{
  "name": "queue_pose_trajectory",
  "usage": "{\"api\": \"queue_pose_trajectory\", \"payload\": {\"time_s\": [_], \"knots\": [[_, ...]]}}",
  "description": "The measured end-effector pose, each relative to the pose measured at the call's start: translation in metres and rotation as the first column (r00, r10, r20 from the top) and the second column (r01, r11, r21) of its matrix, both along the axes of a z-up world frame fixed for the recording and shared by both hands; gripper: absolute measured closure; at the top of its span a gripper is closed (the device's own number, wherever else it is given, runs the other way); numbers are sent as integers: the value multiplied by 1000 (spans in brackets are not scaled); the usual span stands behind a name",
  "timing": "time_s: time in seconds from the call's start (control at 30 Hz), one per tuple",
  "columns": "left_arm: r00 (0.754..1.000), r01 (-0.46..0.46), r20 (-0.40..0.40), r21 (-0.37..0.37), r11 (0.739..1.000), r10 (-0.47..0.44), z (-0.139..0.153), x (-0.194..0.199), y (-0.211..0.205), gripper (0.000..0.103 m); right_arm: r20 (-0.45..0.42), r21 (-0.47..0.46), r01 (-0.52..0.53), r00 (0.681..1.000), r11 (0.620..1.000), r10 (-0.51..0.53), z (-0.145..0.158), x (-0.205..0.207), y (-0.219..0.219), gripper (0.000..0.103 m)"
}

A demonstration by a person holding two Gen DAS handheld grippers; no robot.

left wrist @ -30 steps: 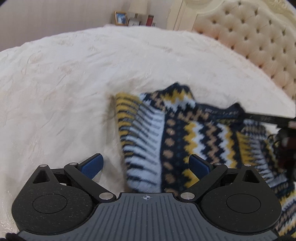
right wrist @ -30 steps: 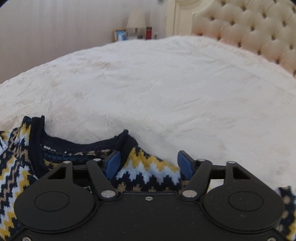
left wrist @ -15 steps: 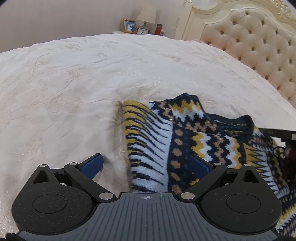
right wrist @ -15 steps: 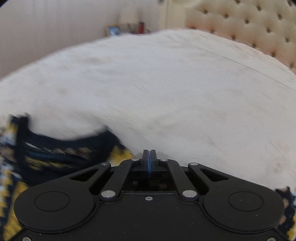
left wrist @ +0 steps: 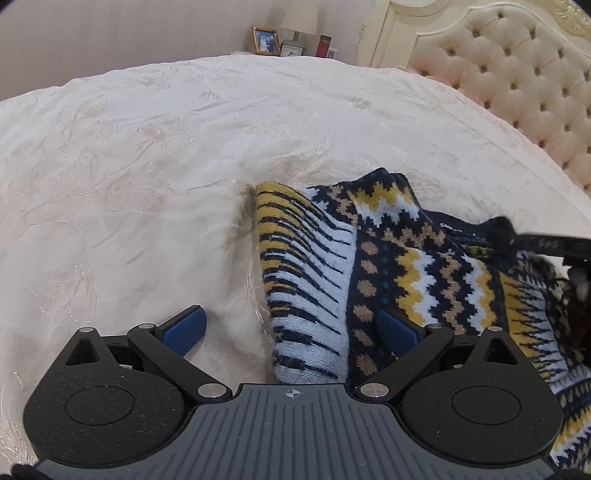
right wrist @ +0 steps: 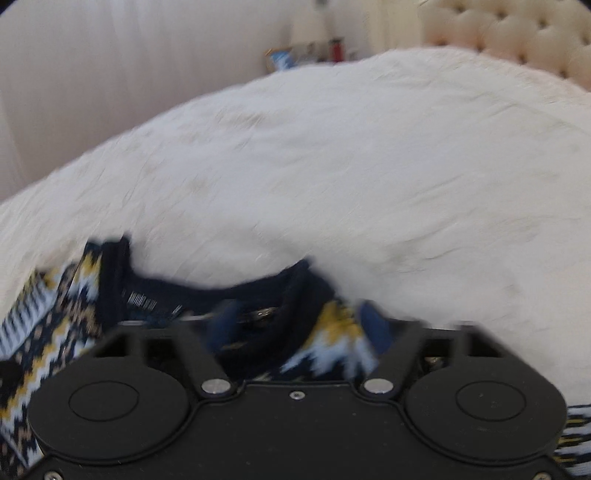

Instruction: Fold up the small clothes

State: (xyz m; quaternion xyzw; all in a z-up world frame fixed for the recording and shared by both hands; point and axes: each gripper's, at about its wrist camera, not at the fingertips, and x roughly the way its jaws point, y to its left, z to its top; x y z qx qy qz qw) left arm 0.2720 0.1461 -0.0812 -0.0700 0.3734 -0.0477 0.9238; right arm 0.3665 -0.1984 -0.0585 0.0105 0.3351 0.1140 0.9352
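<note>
Spanning the near edge of the knitted sweater (left wrist: 402,273), the left hand-held gripper (left wrist: 291,328) has its blue-padded fingers (left wrist: 184,326) spread wide apart; one pad rests over the bare bedspread (left wrist: 155,155), the other over the patterned knit. The right hand-held gripper (right wrist: 299,328), seen through motion blur, likewise has its fingers apart, straddling the sweater's dark navy collar (right wrist: 207,291) at the shoulder. The sweater, banded in navy, mustard, white and tan zigzags, lies loosely bunched on the cream embroidered bedspread, its striped sleeve (left wrist: 303,273) folded along the left side. Beyond stand a tufted headboard (left wrist: 517,74) and, at the far wall, a framed photo (left wrist: 265,40), a lamp (left wrist: 298,22) and a red container (left wrist: 323,45).
</note>
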Motion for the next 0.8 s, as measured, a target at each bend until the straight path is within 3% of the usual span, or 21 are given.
{"api": "queue_pose_trajectory", "payload": {"time_s": [0.1, 0.17, 0.27, 0.37, 0.4, 0.47, 0.5, 0.67, 0.8], "knots": [[1000, 0, 16, -2, 1000, 0, 3, -1, -1, 3, 65, -128, -15, 998, 992, 23, 8, -11, 18, 85], [999, -2, 34, 6, 1000, 2, 5, -2, -3, 3, 122, -138, 85, 990, 987, -68, 14, -12, 9, 86], [1000, -14, 25, 22, 1000, 14, 3, -1, -4, 3, 35, -79, 152, 988, 985, -150, 2, 6, -3, 85], [1000, -18, 15, 30, 999, 18, -5, 1, -3, 3, 46, -71, 159, 987, 985, -156, -1, 6, 1, 72], [1000, -17, 15, 35, 999, 17, -7, 2, -3, 3, 54, -35, 168, 985, 985, -166, 2, 3, -2, 59], [1000, -15, 18, 51, 999, 14, -8, 1, -5, 1, 78, 52, 187, 978, 981, -191, 12, -6, -17, 44], [1000, -13, 21, 56, 998, 11, -8, 0, -6, 1, 95, 95, 207, 972, 974, -216, 18, -14, -28, 36], [999, -10, 38, 96, 995, 7, -12, -4, -12, 0, 134, 281, 329, 917, 901, -377, 46, -67, -98, 26], [998, -21, 64, 113, 993, 14, -15, -7, -15, 0, 106, 251, 487, 845, 836, -524, 49, -116, -161, 26]]}}
